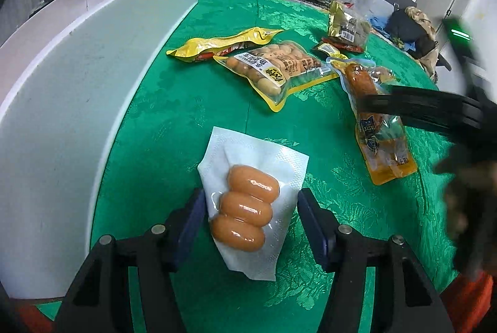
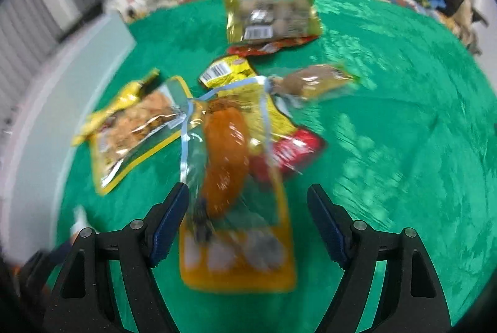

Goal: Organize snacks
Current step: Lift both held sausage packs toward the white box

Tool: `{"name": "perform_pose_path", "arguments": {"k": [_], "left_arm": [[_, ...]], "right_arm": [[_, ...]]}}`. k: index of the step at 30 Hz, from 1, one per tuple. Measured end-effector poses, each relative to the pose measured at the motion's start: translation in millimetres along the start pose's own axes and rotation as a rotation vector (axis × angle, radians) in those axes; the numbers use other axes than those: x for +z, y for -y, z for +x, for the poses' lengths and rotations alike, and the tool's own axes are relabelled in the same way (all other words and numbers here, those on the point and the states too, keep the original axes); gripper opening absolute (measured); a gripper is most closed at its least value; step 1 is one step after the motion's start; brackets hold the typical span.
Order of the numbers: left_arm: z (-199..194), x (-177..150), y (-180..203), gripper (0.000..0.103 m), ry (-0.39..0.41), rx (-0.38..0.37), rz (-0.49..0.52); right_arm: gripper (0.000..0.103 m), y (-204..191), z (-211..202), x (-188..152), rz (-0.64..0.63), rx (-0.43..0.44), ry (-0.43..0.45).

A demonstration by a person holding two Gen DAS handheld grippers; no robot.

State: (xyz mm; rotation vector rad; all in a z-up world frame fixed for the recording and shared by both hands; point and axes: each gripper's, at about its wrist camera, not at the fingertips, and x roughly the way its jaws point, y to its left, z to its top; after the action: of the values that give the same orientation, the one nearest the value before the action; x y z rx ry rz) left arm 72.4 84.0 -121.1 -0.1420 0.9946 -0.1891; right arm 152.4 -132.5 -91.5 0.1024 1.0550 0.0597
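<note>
A clear pack of three sausages point(image 1: 248, 209) lies on the green tablecloth point(image 1: 186, 103) between the fingers of my open left gripper point(image 1: 251, 202); the fingers do not press it. My open right gripper point(image 2: 248, 196) hovers over a yellow-edged drumstick pack point(image 2: 226, 153), which also shows in the left wrist view point(image 1: 372, 106) under the right gripper point(image 1: 372, 101). The right wrist view is blurred.
A white box point(image 1: 77, 91) stands along the left. More snack packs lie further back: an egg pack point(image 1: 279, 69), a yellow pouch point(image 1: 217, 44), a gold pack point(image 2: 270, 16), a red pack point(image 2: 292, 150), a small brown pack point(image 2: 313, 81). Cushions and clutter lie beyond the table.
</note>
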Motion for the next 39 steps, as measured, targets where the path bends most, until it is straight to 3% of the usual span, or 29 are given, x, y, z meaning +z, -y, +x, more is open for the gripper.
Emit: {"name": "perform_pose_path", "arguments": {"k": [2, 4, 7, 10, 11, 14, 17, 18, 19, 20, 21, 23, 26, 27, 29, 33, 35, 36, 39], "left_arm": [[0, -1, 0, 0.060, 0.004, -0.002, 0.008], [-4, -5, -1, 0.060, 0.007, -0.005, 0.019], [-6, -7, -2, 0.060, 0.010, -0.013, 0.025], [-7, -8, -4, 0.060, 0.016, -0.029, 0.012], [-8, -8, -5, 0.060, 0.018, -0.036, 0.005], [-10, -6, -10, 0.060, 0.020, -0.064, -0.024], [-12, -6, -16, 0.060, 0.019, -0.086, -0.056], [-13, -6, -18, 0.060, 0.019, -0.092, -0.066], [-13, -6, -20, 0.060, 0.019, -0.097, -0.074], [-13, -6, -21, 0.060, 0.018, -0.104, -0.084], [-13, -5, -23, 0.060, 0.017, -0.114, -0.097], [-11, -5, -23, 0.060, 0.016, -0.115, -0.104], [-11, -6, -20, 0.060, 0.021, -0.107, -0.094], [-10, -6, -20, 0.060, 0.023, -0.104, -0.091], [-9, -6, -19, 0.060, 0.027, -0.098, -0.083], [-8, -7, -16, 0.060, 0.040, -0.082, -0.055], [-8, -8, -15, 0.060, 0.043, -0.080, -0.045], [-8, -8, -15, 0.060, 0.045, -0.080, -0.039], [-9, -9, -15, 0.060, 0.049, -0.083, -0.033]], "right_arm": [[0.088, -22, 28, 5, 0.009, -0.080, -0.059], [0.090, -40, 30, 3, -0.030, -0.165, 0.011], [0.087, -44, 33, 0, -0.050, -0.147, 0.059], [0.069, -39, 25, -1, -0.092, -0.095, 0.024], [0.048, -38, 17, -1, -0.116, -0.080, 0.030], [0.042, -18, 3, -8, -0.087, -0.002, -0.029], [0.041, 14, -7, -19, 0.038, 0.112, -0.055], [0.036, 25, -12, -23, 0.095, 0.157, -0.055], [0.015, 35, -18, -27, 0.148, 0.199, -0.041], [0.008, 44, -21, -26, 0.184, 0.226, -0.035], [0.008, 51, -25, -31, 0.227, 0.256, -0.033], [0.008, 57, -23, -38, 0.239, 0.234, -0.054], [0.015, 54, -27, -40, 0.228, 0.205, -0.025], [0.044, 51, -33, -38, 0.220, 0.183, -0.001], [0.087, 38, -37, -30, 0.221, 0.137, 0.030], [0.086, 1, -22, -13, 0.198, -0.032, 0.029], [0.087, -17, 1, -14, 0.152, -0.125, -0.046], [0.093, -25, 17, -16, 0.143, -0.152, -0.108], [0.092, -47, 22, -24, 0.085, -0.200, -0.004]]}}
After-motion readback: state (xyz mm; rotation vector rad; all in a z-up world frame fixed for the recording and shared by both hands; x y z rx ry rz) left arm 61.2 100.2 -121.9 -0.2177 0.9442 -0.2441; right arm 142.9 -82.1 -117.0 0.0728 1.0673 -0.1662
